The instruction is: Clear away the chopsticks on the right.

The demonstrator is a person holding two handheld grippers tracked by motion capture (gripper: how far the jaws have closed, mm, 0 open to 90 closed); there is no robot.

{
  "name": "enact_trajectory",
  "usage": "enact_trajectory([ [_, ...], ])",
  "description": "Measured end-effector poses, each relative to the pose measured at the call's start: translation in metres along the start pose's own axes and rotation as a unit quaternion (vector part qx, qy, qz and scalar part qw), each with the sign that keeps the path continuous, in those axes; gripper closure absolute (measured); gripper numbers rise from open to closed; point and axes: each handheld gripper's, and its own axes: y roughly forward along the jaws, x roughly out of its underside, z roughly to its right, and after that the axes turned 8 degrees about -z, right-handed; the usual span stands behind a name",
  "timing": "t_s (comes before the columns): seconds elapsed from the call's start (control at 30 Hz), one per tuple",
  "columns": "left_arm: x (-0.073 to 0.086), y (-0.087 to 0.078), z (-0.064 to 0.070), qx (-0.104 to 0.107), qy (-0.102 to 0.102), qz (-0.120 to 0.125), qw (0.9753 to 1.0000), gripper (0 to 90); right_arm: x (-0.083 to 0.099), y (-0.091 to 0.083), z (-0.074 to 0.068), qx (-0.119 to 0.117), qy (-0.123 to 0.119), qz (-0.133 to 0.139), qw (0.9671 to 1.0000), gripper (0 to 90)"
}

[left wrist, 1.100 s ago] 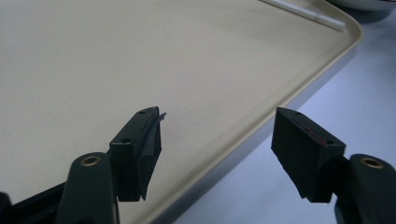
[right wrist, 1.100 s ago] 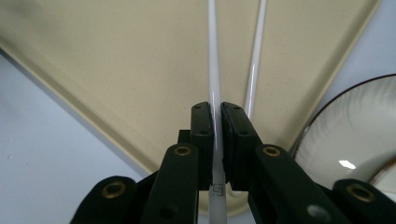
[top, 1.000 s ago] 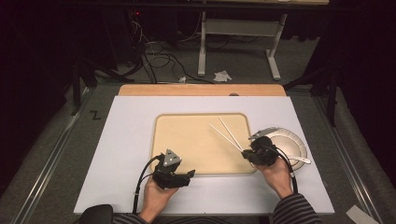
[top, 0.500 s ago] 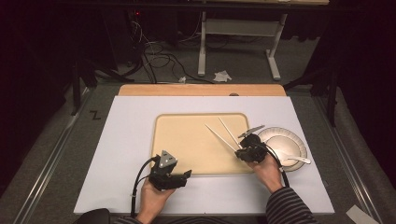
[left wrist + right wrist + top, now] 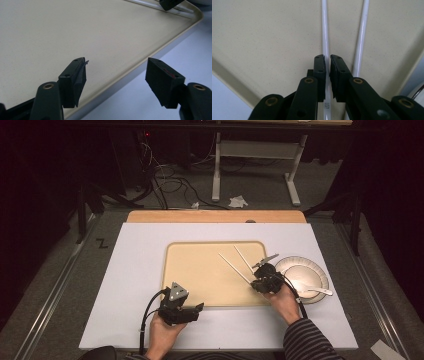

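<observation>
Right gripper view: the right gripper (image 5: 327,62) pinches, apparently, one white chopstick (image 5: 325,37) lying on the beige tray (image 5: 262,37), while the left gripper (image 5: 117,75) gapes wide over the tray's near edge.

You've got two white chopsticks (image 5: 325,37) on the tray (image 5: 200,270), right side; one lies pinched between jaws.
</observation>
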Motion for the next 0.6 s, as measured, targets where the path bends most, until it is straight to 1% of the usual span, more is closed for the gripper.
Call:
enact_trajectory([
  [0.17,0.0010,-0.0002,-0.0011,-0.003,-0.001,-0.003,1.0000,33.0,-0.0007,0.0028,0.0004,0.004,-0.004,-0.010,0.9999,85.3],
  [0.23,0.0013,0.0003,-0.0014,-0.004,-0.005,-0.001,1.0000,32.9,-0.0013,0.0047,0.0011,0.005,-0.005,-0.013,0.9999,85.3],
  [0.37,0.0016,-0.0006,-0.0019,-0.006,-0.002,-0.003,1.0000,32.9,-0.0022,0.0064,0.0009,0.006,-0.007,-0.012,0.9999,84.8],
  [0.4,0.0017,-0.0008,-0.0019,-0.006,-0.005,0.000,1.0000,32.9,-0.0037,0.0071,0.0000,0.012,-0.009,-0.014,0.9998,81.7],
  [0.5,0.0019,-0.0014,-0.0020,-0.007,-0.004,0.000,1.0000,32.9,-0.0048,0.0083,-0.0006,0.014,-0.012,-0.013,0.9997,81.6],
  [0.53,0.0020,-0.0015,-0.0020,-0.007,-0.005,0.001,1.0000,32.9,-0.0053,0.0087,-0.0009,0.013,-0.011,-0.014,0.9998,82.8],
  [0.57,0.0023,-0.0016,-0.0021,-0.008,-0.005,0.001,1.0000,32.9,-0.0060,0.0089,-0.0009,0.017,-0.008,-0.015,0.9997,86.4],
  [0.6,0.0023,-0.0016,-0.0021,-0.008,-0.005,0.001,1.0000,32.9,-0.0061,0.0089,-0.0006,0.020,-0.007,-0.015,0.9997,87.3],
])
